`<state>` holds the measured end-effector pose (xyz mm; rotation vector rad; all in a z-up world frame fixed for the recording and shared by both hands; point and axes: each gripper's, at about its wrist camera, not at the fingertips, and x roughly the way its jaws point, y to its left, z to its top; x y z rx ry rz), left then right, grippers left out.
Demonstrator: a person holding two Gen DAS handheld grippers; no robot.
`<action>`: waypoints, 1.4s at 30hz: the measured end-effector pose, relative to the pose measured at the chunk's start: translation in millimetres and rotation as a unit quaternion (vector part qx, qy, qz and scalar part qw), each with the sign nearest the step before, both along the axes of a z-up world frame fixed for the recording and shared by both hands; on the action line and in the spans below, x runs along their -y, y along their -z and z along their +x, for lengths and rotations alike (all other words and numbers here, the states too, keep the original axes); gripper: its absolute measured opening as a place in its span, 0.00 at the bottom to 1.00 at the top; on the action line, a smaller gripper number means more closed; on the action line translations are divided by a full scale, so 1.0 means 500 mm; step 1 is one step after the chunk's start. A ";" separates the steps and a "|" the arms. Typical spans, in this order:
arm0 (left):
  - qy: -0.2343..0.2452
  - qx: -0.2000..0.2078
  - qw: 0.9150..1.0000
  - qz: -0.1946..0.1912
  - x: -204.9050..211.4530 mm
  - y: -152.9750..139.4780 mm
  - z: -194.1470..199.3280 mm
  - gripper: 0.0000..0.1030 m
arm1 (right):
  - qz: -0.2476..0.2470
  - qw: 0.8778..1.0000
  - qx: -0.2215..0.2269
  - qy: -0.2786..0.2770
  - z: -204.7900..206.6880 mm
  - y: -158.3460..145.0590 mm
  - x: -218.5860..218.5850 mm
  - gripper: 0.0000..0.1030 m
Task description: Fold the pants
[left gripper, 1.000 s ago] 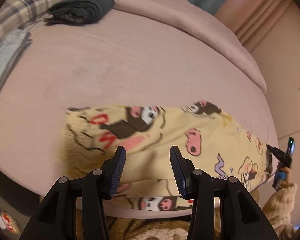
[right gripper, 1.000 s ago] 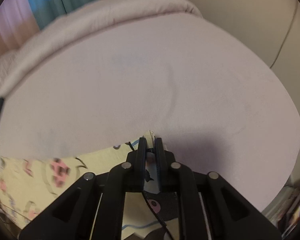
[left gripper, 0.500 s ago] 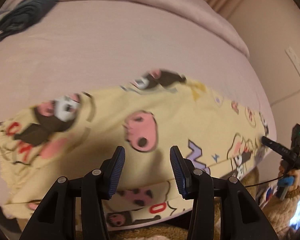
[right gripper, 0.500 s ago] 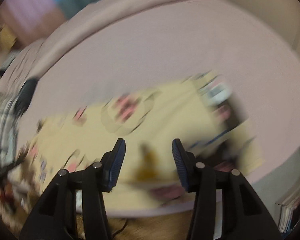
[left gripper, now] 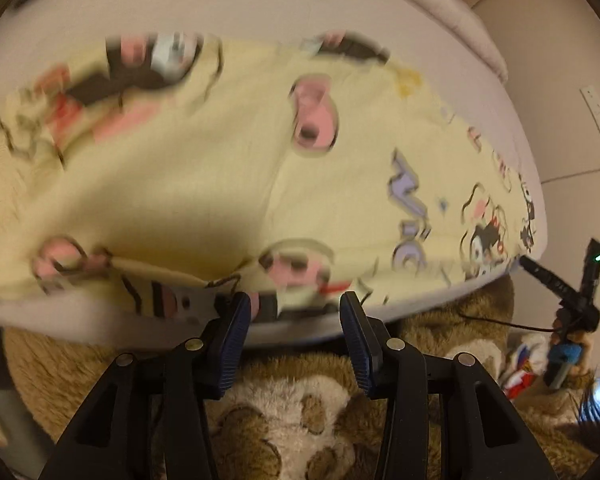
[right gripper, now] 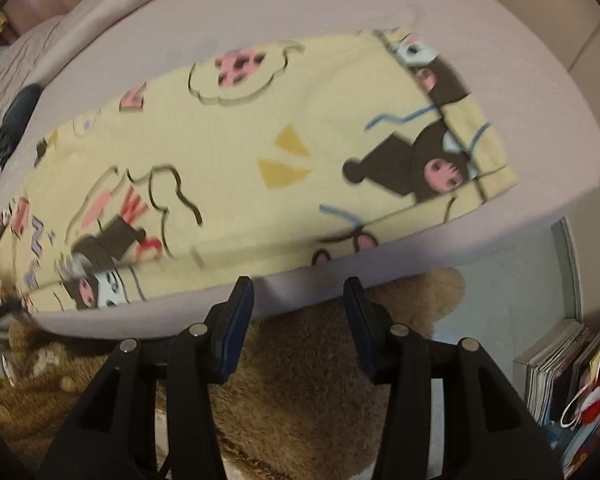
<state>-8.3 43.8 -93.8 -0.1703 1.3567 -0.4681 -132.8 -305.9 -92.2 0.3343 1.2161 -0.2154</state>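
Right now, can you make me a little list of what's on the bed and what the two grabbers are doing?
pants: yellow cartoon-print pants, lying flat in a long strip on the bed
bed: pale pink cover
left gripper: jaws apart, nothing between them, over the near edge of the pants
right gripper: jaws apart, holding nothing, above the bed's near edge
floor: furry brown rug
beside the bed: stack of books

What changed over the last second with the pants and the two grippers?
The right gripper let go of the pants hem it was pinching and pulled back past the bed edge; its jaws now stand open, empty. The left gripper swept along the pants, open throughout. The pants stayed flat on the bed.
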 end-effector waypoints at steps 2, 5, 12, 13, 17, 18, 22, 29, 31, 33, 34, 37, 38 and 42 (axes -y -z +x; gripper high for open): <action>0.008 0.034 0.999 -0.009 0.017 -0.028 0.011 0.44 | 0.003 0.999 0.036 -0.016 0.014 -0.027 -0.014 0.47; 0.006 0.058 0.998 -0.025 0.045 -0.045 0.045 0.44 | 0.013 0.997 0.055 -0.052 0.062 -0.030 -0.058 0.47; -0.003 0.042 0.999 -0.004 0.080 0.048 0.053 0.44 | -0.006 0.991 0.034 -0.126 0.130 0.035 -0.202 0.48; 0.000 0.045 0.999 -0.003 0.072 0.046 0.041 0.44 | -0.029 0.989 0.038 -0.139 0.115 0.034 -0.218 0.49; -0.015 0.004 1.000 -0.015 0.026 0.056 -0.004 0.44 | -0.010 0.990 0.021 -0.139 0.069 0.035 -0.215 0.54; -0.024 -0.018 0.999 -0.019 0.011 0.062 -0.017 0.44 | -0.003 0.991 0.014 -0.136 0.050 0.032 -0.202 0.54; -0.043 -0.067 0.997 0.005 -0.028 0.070 -0.045 0.44 | 0.010 0.992 -0.009 -0.122 0.022 0.018 -0.177 0.53; -0.075 0.045 0.995 -0.040 -0.095 -0.043 -0.026 0.44 | -0.024 0.988 0.035 -0.149 0.083 -0.026 -0.215 0.53; -0.111 0.083 0.990 -0.014 -0.128 -0.058 0.008 0.44 | -0.018 0.986 0.051 -0.161 0.110 -0.026 -0.236 0.53; -0.144 0.096 0.985 0.016 -0.160 -0.048 0.036 0.44 | -0.003 0.985 0.048 -0.165 0.130 -0.016 -0.251 0.53; -0.164 0.089 0.982 0.035 -0.187 -0.030 0.054 0.44 | 0.005 0.985 0.036 -0.170 0.135 -0.002 -0.260 0.53; -0.198 0.051 0.978 0.040 -0.238 0.006 0.059 0.44 | -0.017 0.983 0.018 -0.180 0.153 0.022 -0.294 0.54; -0.204 0.049 0.977 0.019 -0.258 0.005 0.050 0.44 | -0.025 0.982 0.026 -0.186 0.143 0.021 -0.299 0.54; -0.263 0.061 0.961 -0.052 -0.354 -0.024 0.000 0.44 | -0.009 0.983 0.009 -0.183 0.132 0.006 -0.294 0.57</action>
